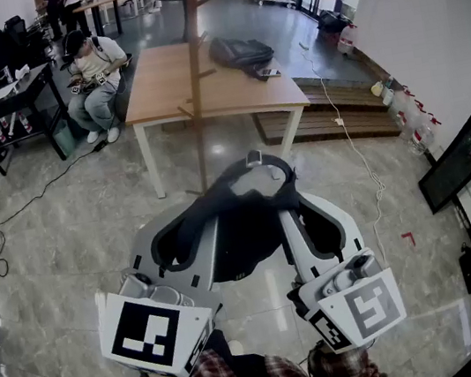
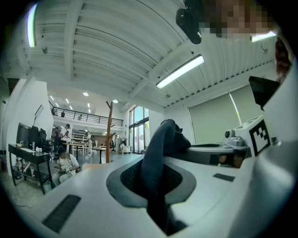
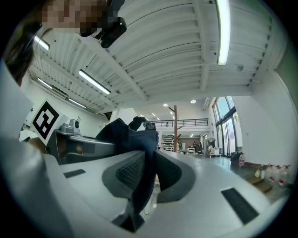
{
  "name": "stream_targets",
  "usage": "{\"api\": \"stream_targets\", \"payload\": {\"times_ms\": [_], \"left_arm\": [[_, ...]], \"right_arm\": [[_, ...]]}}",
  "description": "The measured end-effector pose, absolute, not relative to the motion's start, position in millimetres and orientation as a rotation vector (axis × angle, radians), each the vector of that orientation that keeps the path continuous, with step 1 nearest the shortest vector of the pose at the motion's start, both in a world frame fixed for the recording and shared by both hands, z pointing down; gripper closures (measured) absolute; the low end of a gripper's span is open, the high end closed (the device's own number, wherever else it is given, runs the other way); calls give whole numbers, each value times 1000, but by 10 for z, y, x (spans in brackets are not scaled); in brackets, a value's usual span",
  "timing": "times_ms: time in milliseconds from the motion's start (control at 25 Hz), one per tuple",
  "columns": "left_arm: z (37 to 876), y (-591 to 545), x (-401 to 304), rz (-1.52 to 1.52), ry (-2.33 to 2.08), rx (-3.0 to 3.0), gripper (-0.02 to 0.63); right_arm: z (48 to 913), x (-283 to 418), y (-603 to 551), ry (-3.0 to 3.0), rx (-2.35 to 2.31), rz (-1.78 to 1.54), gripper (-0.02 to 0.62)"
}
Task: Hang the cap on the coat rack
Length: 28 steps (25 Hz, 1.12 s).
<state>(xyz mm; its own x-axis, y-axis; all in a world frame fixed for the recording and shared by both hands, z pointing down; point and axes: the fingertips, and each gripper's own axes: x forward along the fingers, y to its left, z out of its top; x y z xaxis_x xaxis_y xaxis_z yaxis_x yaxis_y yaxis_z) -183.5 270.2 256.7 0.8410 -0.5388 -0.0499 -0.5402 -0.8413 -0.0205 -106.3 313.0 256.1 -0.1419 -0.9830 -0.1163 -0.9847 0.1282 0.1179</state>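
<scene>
grey polished stone floor (image 1: 58, 249) fills most of the head view, a wide open room seen from above. on it stands a pale wooden table (image 1: 157, 93). just in front of the table is the coat rack (image 1: 192, 74), a slim wooden pole with short pegs branching off it. it also shows as a distant upright post in both gripper views (image 2: 109, 135) (image 3: 175, 128). a person (image 1: 95, 72) sits on a chair left of the table, and a dark backpack (image 1: 239, 51) lies on the tabletop.

nearer the camera, the left gripper (image 1: 185, 236) and the right gripper (image 1: 298, 217) reach forward side by side, roughly level, each with a marker cube at its back. between them hangs the cap (image 1: 231, 215), dark navy and spread open like a shallow bowl. it is well short of the rack and in line with the pole.

each gripper's own view shows its jaws closed on a fold of the cap's dark cloth (image 2: 156, 162) (image 3: 139, 153). the left pinches one side of the rim and the right pinches the other.

holding opposite edges seems meant to keep the crown open and taut, so that it can be dropped over a peg. judged from this, the cap is being carried and has not yet been hung. the next move would need a step closer to the rack and a lift to peg height.
</scene>
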Motion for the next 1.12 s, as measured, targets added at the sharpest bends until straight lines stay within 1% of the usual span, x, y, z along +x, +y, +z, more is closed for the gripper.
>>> {"api": "stream_targets", "payload": {"times_ms": [360, 800, 1120], "left_arm": [[2583, 2189, -1562, 77, 858, -2990, 566], [2502, 824, -1236, 110, 792, -2970, 566], [2601, 156, -1172, 105, 711, -3000, 566]], "right_arm": [[2560, -795, 2623, 2352, -2067, 274, 535], [2470, -477, 1306, 2314, -2117, 300, 535], [2573, -441, 679, 2269, -2181, 283, 535]]}}
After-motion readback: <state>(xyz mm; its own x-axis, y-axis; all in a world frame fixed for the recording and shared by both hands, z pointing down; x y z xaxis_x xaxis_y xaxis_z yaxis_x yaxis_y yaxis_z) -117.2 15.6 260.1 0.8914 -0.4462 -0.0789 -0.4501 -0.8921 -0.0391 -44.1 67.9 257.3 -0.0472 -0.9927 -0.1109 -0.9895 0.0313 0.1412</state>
